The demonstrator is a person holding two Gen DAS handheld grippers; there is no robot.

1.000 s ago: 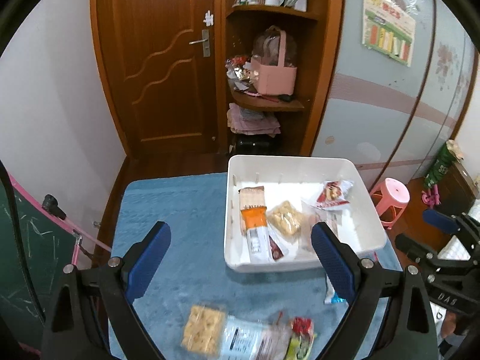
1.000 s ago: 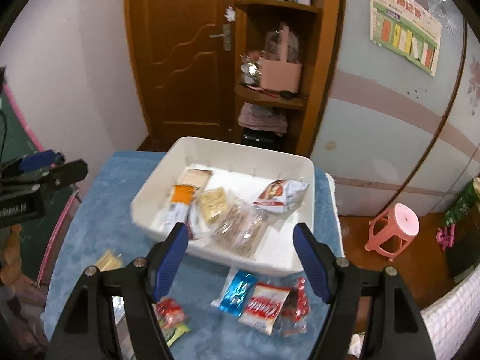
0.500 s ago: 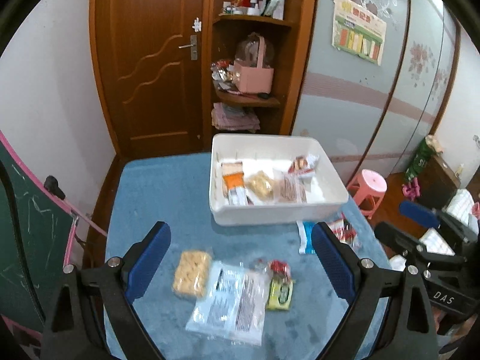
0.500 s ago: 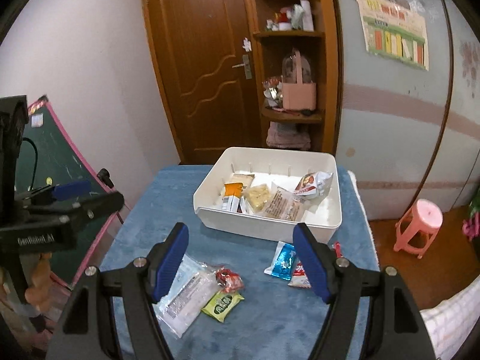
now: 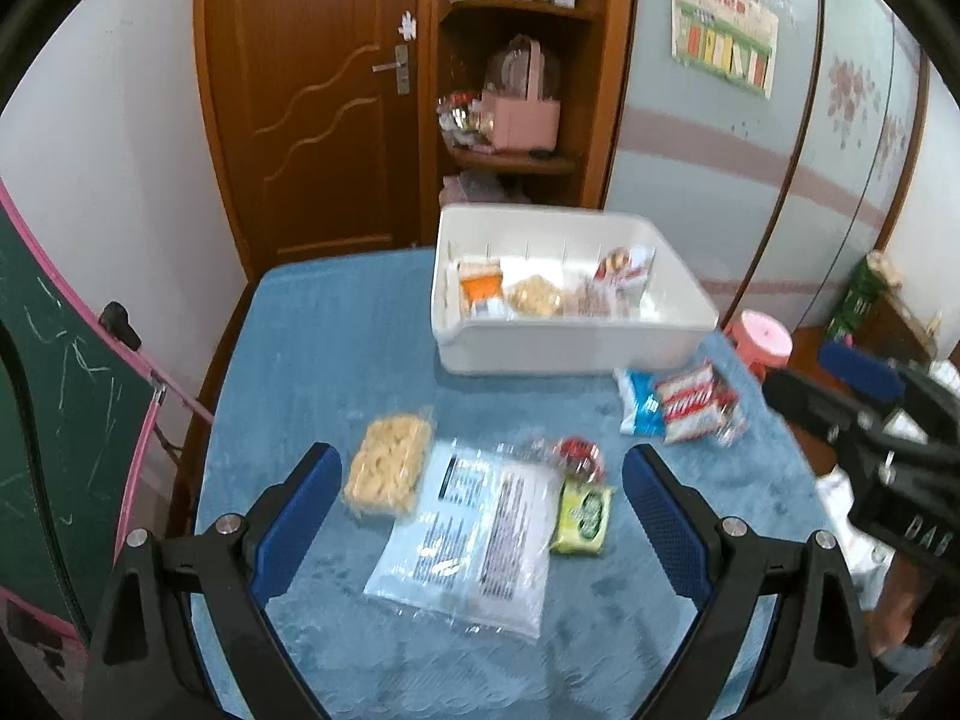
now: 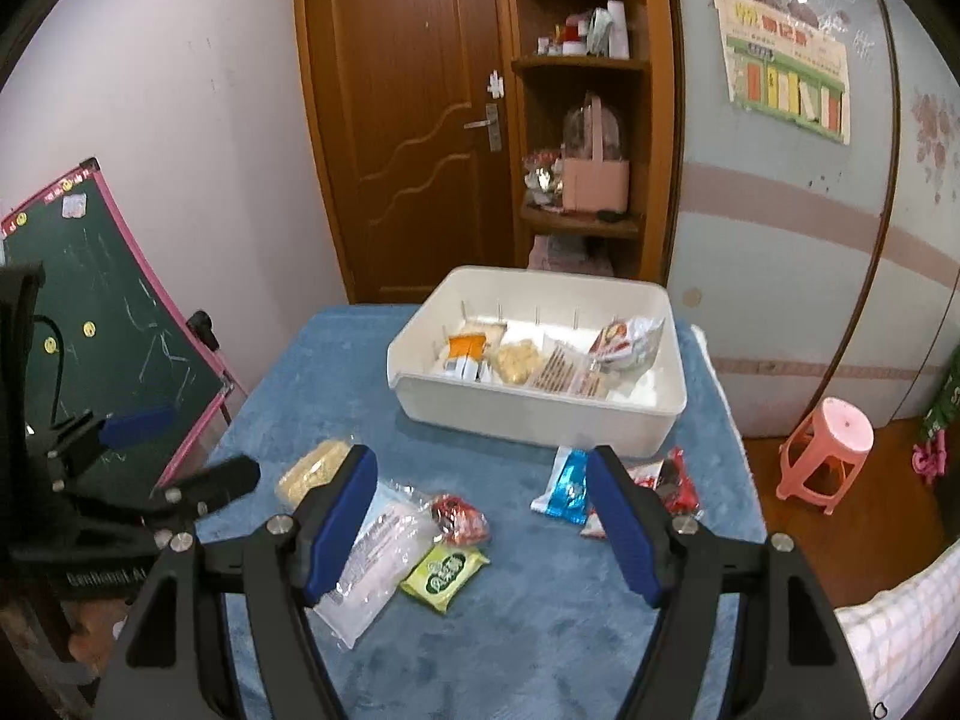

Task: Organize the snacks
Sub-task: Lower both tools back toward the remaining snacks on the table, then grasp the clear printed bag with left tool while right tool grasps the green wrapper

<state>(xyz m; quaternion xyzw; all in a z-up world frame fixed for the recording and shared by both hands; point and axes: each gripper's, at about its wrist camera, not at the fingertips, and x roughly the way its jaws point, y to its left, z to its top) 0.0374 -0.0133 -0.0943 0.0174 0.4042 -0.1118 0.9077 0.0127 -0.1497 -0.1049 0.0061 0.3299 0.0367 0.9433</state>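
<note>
A white bin [image 5: 570, 348] [image 6: 540, 414] holding several snack packs stands at the far side of the blue-covered table [image 5: 336, 348]. Loose on the cloth lie a cracker pack [image 5: 390, 465], a large clear flat bag [image 5: 468, 540] [image 6: 378, 552], a green packet [image 5: 582, 516] [image 6: 444, 567], a small red packet [image 5: 576, 453] [image 6: 459, 519], a blue packet [image 5: 639, 408] [image 6: 567, 483] and a red-and-white packet [image 5: 690, 405]. My left gripper [image 5: 480, 522] is open and empty above the clear bag. My right gripper [image 6: 486, 516] is open and empty above the near packets.
A green chalkboard [image 6: 114, 312] leans at the table's left. A wooden door [image 5: 312, 96] and corner shelf with a pink basket [image 5: 522, 114] stand behind. A pink stool [image 6: 831, 450] is on the floor to the right.
Both grippers have drawn back and up from the bin, bringing the loose packets on the near cloth into view. Both stayed open and empty.
</note>
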